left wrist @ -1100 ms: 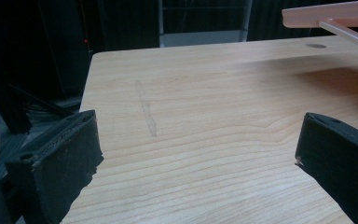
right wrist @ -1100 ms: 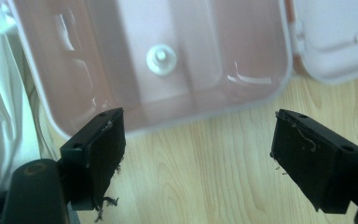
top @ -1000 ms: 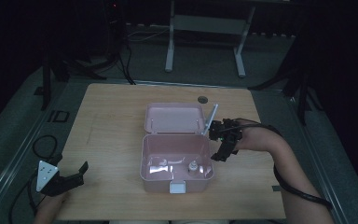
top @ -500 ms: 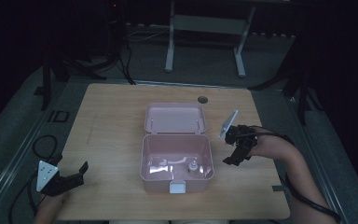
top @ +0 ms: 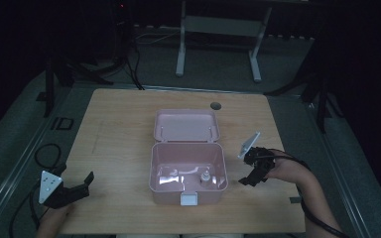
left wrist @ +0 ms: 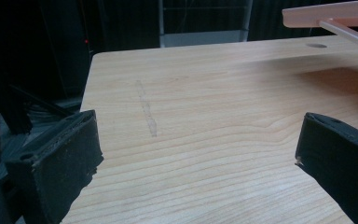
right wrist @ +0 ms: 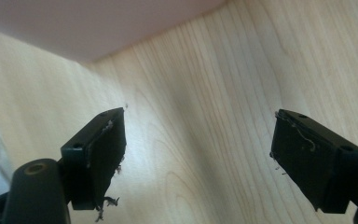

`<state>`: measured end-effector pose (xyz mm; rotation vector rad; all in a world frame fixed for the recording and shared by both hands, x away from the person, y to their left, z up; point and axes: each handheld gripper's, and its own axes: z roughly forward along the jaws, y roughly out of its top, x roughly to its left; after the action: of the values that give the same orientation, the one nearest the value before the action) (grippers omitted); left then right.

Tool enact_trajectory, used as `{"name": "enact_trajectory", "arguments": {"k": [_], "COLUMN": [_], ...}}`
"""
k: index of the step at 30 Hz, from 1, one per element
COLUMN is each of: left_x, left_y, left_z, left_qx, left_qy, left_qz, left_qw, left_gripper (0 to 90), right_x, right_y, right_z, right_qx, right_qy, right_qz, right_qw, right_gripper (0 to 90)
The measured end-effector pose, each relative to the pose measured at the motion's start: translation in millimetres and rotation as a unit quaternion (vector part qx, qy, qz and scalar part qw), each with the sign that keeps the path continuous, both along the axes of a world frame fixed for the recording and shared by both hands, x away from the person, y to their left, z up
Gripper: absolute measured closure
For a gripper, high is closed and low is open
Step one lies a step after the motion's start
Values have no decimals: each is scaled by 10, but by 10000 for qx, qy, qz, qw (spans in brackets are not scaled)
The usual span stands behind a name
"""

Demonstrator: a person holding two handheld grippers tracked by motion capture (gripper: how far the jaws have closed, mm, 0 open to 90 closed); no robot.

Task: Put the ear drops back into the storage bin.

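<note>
The pink box (top: 188, 171) sits at the centre of the tabletop (top: 119, 129), lid (top: 184, 125) hinged fully back toward 12 o'clock and lying flat behind the tray. This leaves the tray open from above, so its contents can be reached without a hand holding the lid. Inside the tray, toward 5 o'clock, a small bottle-like item (top: 205, 177) stands near the front wall; beside it at 7 o'clock lies a pale, glossy item that is too dim to identify. A white latch tab (top: 189, 199) projects from the front wall at 6 o'clock.

The right tongs (top: 250, 174) are at 3 o'clock of the box, just beside its right wall and apart from it, pointing down at bare wood. In the right gripper view the jaws stand released and wide, nothing between them, with the box wall (right wrist: 98, 23) across the top edge. This position appears to keep the tongs clear of the tray rim while staying within reach of the box side.

The left tongs (top: 74, 191) are at 8 o'clock of the box, well apart from it, near the front-left corner. The left gripper view shows the jaws released, with bare tabletop between them and the lid edge (left wrist: 331, 16) at upper right. This reads as a parked, standby posture.

A round cable hole (top: 215, 105) lies at 1 o'clock of the box.
</note>
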<state>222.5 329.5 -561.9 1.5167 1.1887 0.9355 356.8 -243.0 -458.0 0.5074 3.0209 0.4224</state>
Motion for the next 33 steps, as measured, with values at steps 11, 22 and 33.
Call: {"name": "enact_trajectory", "arguments": {"k": [11,22,33], "left_x": [-1,-1,-2], "left_y": [-1,-3,-1], "left_z": [0,0,-1], "left_qx": [2,7,3], "left_qy": [-5,-9,-11], "left_qz": [4,1,-7], "left_qw": [10000,10000,10000], "left_gripper": [3,4,4], "right_x": [-35,-99,-203], "right_y": [-267,-455,-534], "right_z": [-400,-618,-663], "right_qx": [600,1183,1561], "right_qy": [-321,-634,-1665], "right_qz": [-475,-1204,-2424], "right_qw": [9966,9836,9430], "right_gripper": [174,134,132]}}
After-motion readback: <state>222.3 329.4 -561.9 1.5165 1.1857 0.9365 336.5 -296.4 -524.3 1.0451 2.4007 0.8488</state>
